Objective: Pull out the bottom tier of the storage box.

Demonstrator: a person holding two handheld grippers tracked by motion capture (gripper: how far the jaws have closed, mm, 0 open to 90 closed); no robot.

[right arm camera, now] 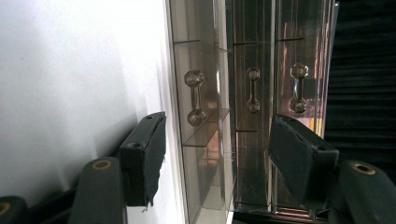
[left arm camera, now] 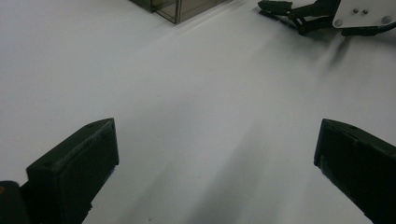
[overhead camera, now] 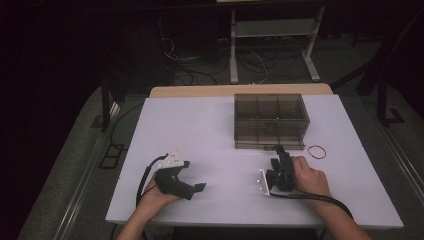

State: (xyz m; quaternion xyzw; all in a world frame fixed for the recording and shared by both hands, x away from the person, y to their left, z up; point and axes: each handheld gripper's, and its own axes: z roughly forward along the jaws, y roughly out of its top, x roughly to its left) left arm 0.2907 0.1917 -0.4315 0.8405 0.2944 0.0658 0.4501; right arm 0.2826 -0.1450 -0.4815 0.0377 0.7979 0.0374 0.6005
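The right tongs (overhead camera: 278, 150), jaws apart, point straight at the drawer box (overhead camera: 270, 120) front, its handles (right arm camera: 195, 97) just ahead; the left tongs (overhead camera: 199, 188), gaping, rest well apart on the tabletop (overhead camera: 210, 125).

No writing, label, brand mark, number or sign can be read anywhere. The smoky transparent plastic drawer box (overhead camera: 270, 121) bears no print on its walls or on the drawer fronts with their clear knobbed handles (right arm camera: 194, 98), and the white counter (overhead camera: 210, 130) around that box is plain.
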